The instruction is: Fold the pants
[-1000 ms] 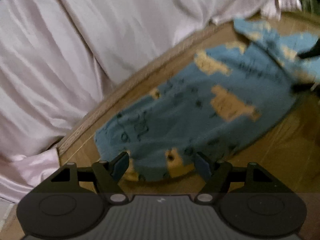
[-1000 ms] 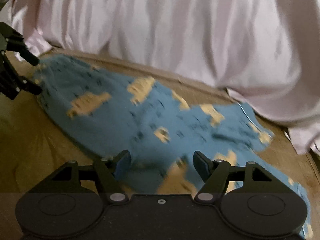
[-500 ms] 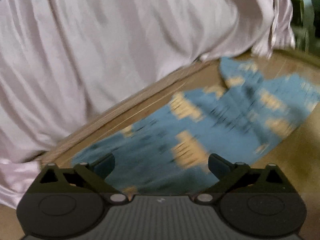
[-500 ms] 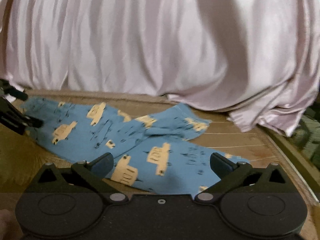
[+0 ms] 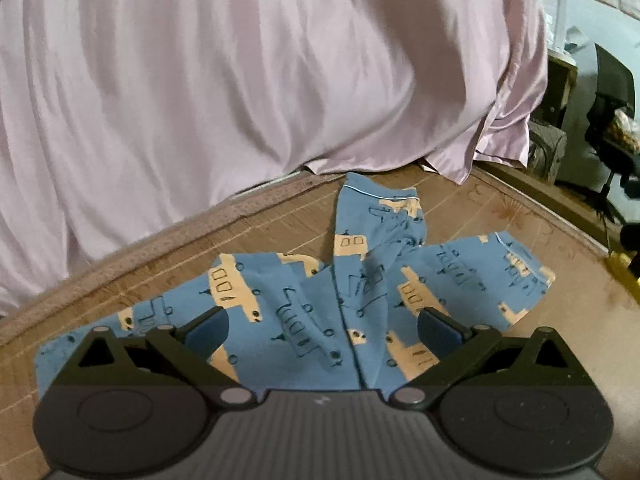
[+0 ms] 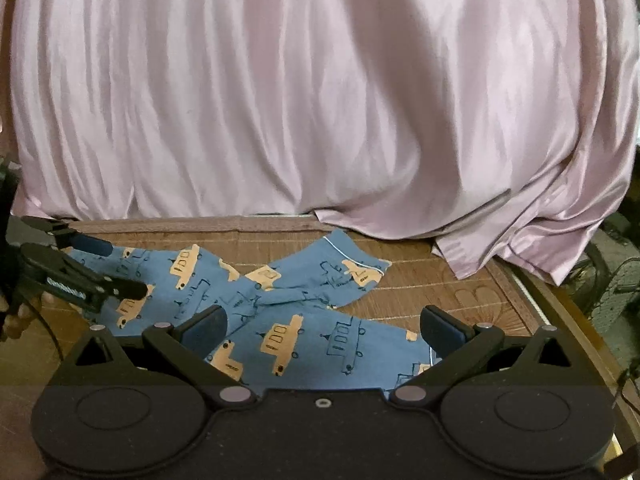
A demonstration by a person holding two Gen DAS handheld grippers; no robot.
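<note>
While the pants lie rumpled on the mat, the left gripper and right gripper hover above, jaws wide apart, gripping nothing.

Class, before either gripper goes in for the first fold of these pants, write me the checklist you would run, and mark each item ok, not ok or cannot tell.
1. Left gripper open and empty: ok.
2. Right gripper open and empty: ok.
3. Pants resting on the mat, not held: ok.
4. Pants spread flat: not ok, the two legs splay apart and fabric bunches where they meet.
5. Leg cuffs in view for a grasp: ok.
6. Waistband located: cannot tell, the near edge is hidden behind the gripper bodies.
7. Pink sheet off the pants: ok.
</note>
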